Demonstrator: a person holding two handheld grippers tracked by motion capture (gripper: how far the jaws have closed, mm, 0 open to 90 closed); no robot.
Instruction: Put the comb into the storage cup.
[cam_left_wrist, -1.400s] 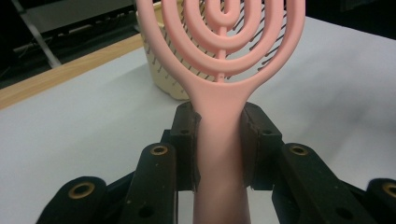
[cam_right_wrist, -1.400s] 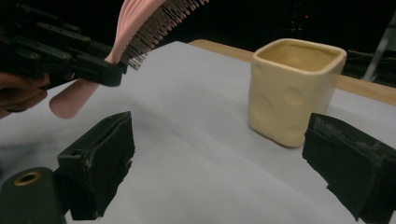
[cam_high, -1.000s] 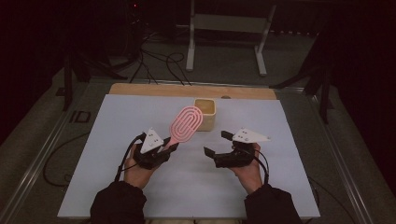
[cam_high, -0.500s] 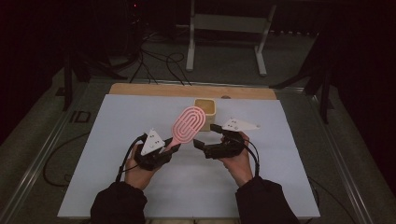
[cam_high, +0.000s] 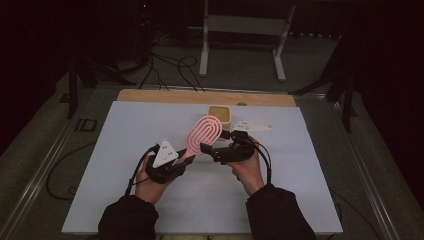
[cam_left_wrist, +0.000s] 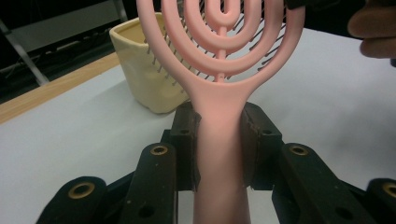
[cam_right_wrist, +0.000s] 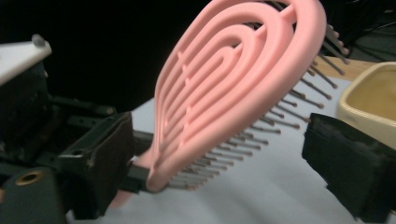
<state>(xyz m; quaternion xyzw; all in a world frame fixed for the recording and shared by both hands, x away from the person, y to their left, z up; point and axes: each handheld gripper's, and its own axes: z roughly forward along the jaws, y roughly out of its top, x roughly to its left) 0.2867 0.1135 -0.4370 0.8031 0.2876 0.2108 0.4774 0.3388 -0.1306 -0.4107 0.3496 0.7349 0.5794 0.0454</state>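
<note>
Passing over pink hairbrush (cam_high: 204, 132), raised off white table (cam_high: 125, 130), just on the near side of cream tub (cam_high: 219, 114), head tilted up toward the tub. Clamped by the handle in left gripper (cam_high: 182, 159), near-left of the tub. Pads (cam_left_wrist: 187, 140) squeezed flat on both sides of the handle, no gap visible, handle running straight up between them.

Straddling the brush head with right gripper (cam_high: 207, 149), also just near of the tub. Jaws spread wide, only just been closing a little, head between them. Neither pad (cam_right_wrist: 345, 163) in contact yet, so nothing gripped on that side.

To do the step well, as judged:
- Keep left hand dead still and clamped until the right grip is firm. No early release, or risk dropping the brush on the table short of the tub.
- Avoid closing across the bristle side. Bristles likely to flex and let the head twist or slip out.
- Better to slide the right jaws down toward the neck, or turn the wrist so the pads land on the solid pink rim edges.
- Close slowly and centred, both pads arriving together, so as not to lever the handle out of the left pads.
- Stay clear of the tub wall right behind the head, with no nudging it away.
- Check for a solid hold with a slight tug before letting go with the left.
</note>
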